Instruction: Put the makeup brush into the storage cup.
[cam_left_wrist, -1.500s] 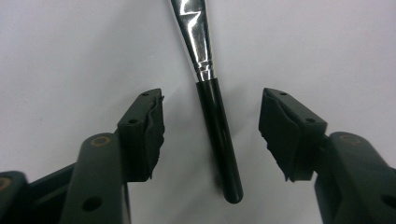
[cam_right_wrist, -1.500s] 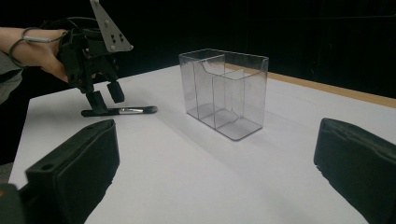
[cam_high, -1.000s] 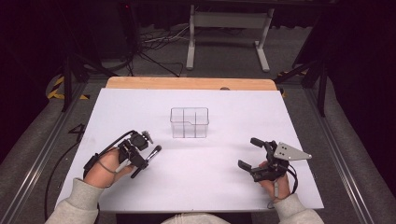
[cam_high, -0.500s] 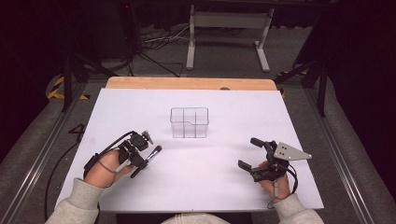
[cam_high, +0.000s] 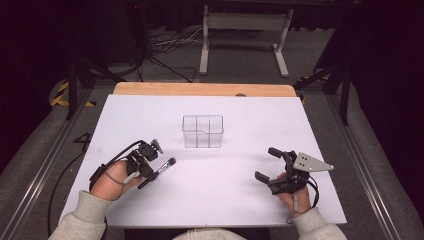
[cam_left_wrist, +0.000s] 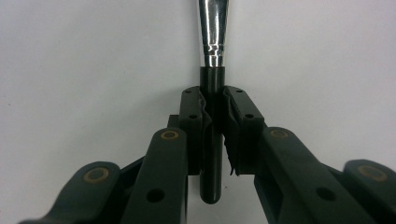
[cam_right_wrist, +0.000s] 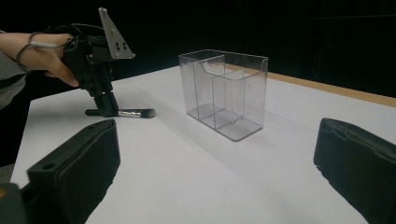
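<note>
While left gripper (cam_left_wrist: 214, 105) clamps brush (cam_left_wrist: 213, 32), organizer (cam_high: 202, 131) sits well apart.

A white table (cam_high: 225, 200) with a wooden far edge (cam_high: 200, 89) stood in a dark room; cables (cam_high: 165, 55) trailed across the grey floor (cam_high: 240, 60) beside a metal stand (cam_high: 245, 30); rails (cam_high: 35, 175) flanked it.
</note>
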